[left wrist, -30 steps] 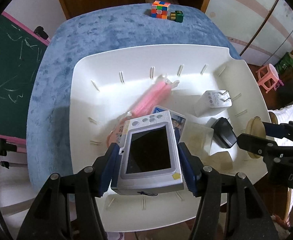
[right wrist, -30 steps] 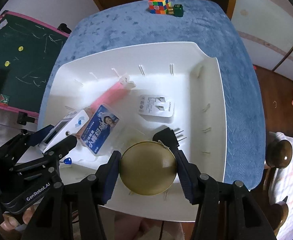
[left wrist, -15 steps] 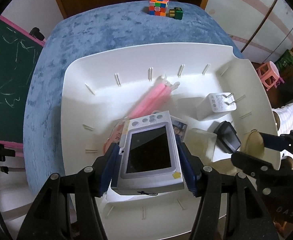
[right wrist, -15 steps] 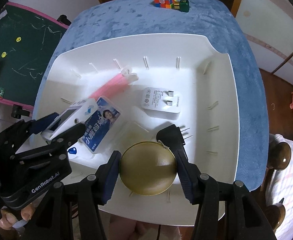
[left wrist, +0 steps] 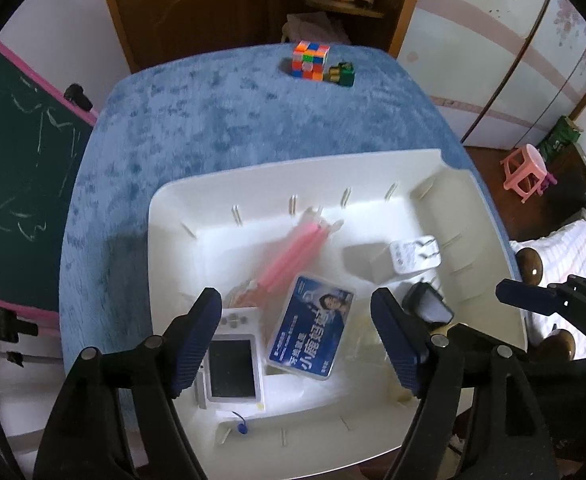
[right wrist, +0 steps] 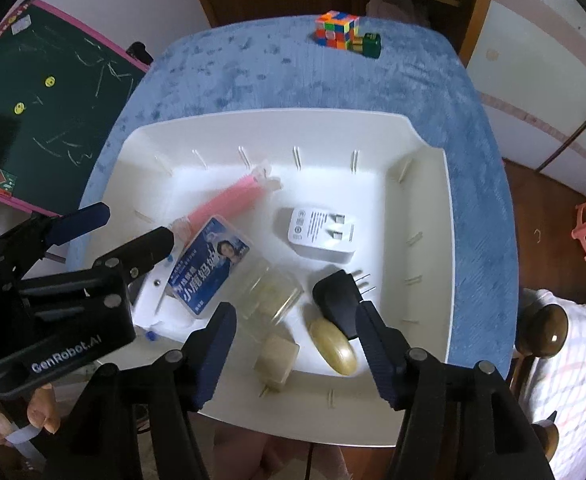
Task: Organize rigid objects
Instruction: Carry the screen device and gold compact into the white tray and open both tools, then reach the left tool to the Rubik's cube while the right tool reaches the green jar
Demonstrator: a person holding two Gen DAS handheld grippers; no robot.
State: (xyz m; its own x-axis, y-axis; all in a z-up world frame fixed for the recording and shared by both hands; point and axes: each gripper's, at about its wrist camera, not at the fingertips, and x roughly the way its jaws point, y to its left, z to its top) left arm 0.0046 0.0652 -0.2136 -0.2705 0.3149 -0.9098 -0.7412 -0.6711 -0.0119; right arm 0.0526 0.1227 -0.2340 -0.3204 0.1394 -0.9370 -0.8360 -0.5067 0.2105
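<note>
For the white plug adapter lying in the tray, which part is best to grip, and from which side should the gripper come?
Grip the white plug adapter across its two long flat sides, probably coming from above. It lies flat in the tray with its metal prongs facing up, so keep the fingers off the prongs. Free floor shows around it; the black plug lies apart from it, nearer the right gripper, which is open.

Blue-covered table point(right wrist: 481, 184) ahead of me. Dark wooden door point(left wrist: 197, 8) behind it. Green chalkboard point(left wrist: 17, 160), pink frame, to my left. Pink plastic stool point(left wrist: 527, 172) on wood floor point(right wrist: 549, 216), right.
</note>
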